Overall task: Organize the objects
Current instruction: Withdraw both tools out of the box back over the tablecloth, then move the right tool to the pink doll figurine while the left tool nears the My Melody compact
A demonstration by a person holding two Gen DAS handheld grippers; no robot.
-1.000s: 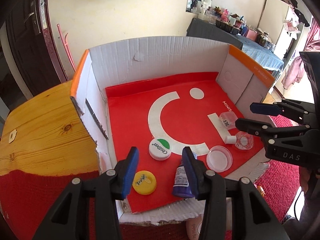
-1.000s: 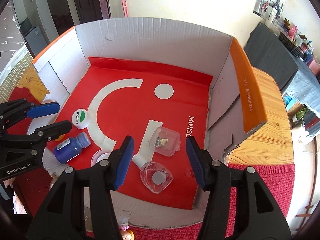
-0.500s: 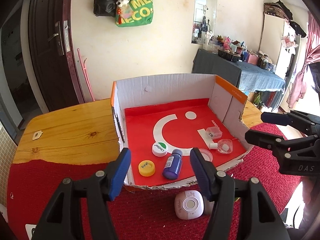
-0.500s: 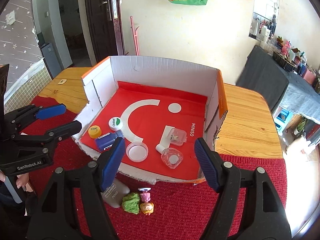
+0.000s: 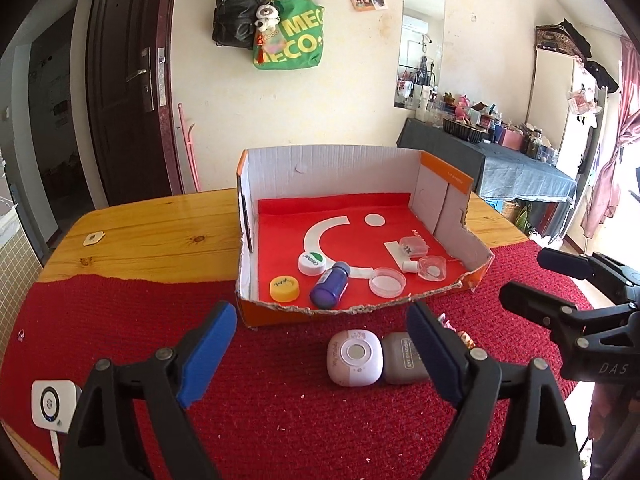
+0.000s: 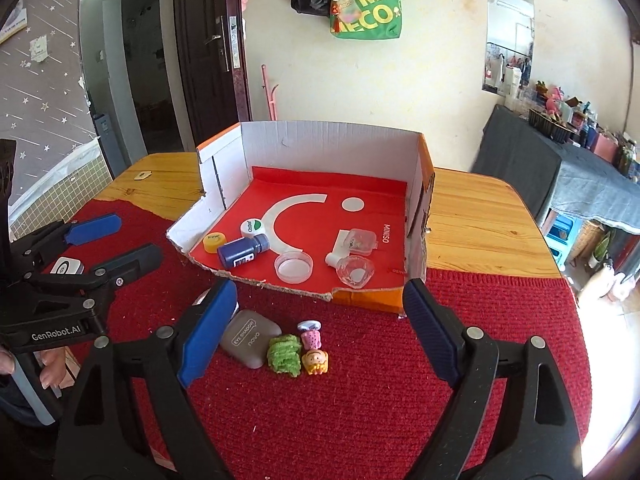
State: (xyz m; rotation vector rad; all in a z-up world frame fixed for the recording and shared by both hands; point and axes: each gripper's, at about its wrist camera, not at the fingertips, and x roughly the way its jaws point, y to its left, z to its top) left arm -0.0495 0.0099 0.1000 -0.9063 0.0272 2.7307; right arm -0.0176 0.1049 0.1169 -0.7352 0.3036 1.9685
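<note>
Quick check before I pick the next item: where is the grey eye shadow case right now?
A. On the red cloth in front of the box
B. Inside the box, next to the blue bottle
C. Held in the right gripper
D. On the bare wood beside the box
A: the grey eye shadow case lies on the red cloth, outside the torn front edge of the box.

Both wrist views face the open cardboard box (image 5: 352,176) from nearby, left and right.

Corrugated cardboard box (image 5: 340,168), glossy wood table (image 5: 160,232), rough knitted red cloth (image 5: 280,408).
</note>
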